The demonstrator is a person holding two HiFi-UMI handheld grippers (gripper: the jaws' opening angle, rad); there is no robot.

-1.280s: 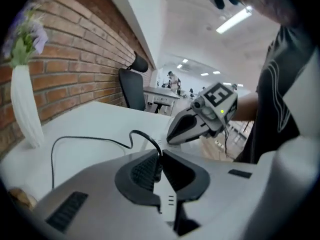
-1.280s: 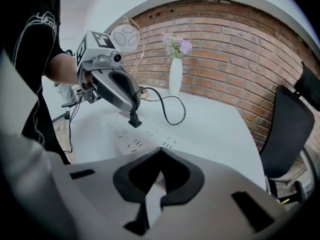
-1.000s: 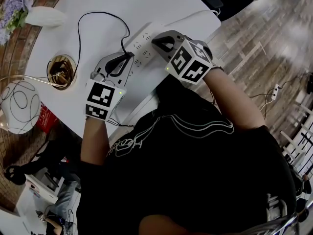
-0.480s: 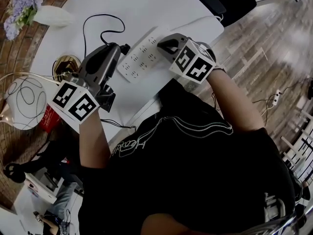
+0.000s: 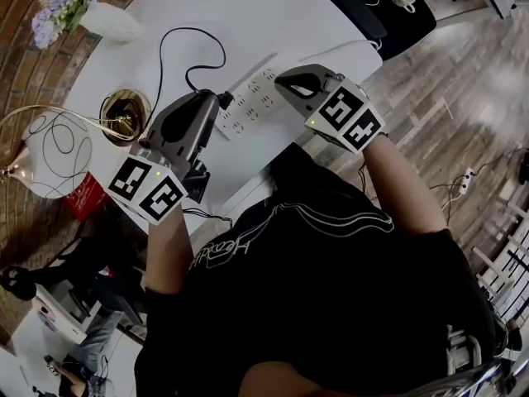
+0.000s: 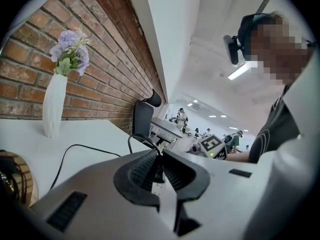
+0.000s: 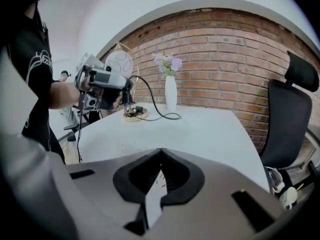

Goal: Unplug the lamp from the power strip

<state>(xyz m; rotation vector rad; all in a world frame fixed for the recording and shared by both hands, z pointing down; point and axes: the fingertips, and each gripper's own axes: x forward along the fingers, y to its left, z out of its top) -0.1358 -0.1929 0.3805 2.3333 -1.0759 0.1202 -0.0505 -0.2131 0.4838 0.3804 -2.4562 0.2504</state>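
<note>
In the head view my left gripper (image 5: 218, 104) is shut on the lamp's black plug (image 5: 224, 100), holding it just off the left end of the white power strip (image 5: 248, 99). The left gripper view shows the plug (image 6: 158, 170) pinched between the ribbed pads, with its cord (image 6: 142, 140) looping upward. The black cord (image 5: 178, 35) runs back across the table to the lamp's gold base (image 5: 124, 116) and wire globe (image 5: 54, 151). My right gripper (image 5: 281, 77) is shut and rests its tips on the strip's right part (image 7: 154, 191).
A white vase of purple flowers (image 5: 111, 23) stands at the table's far left by the brick wall. The white table's near edge (image 5: 248, 190) runs close to the person's body. A black office chair (image 7: 292, 119) sits beyond the table's right side.
The left gripper pulled the plug up out of the power strip and swung it left, then drifted back toward the strip's end. The right gripper stayed pressed on the strip.
</note>
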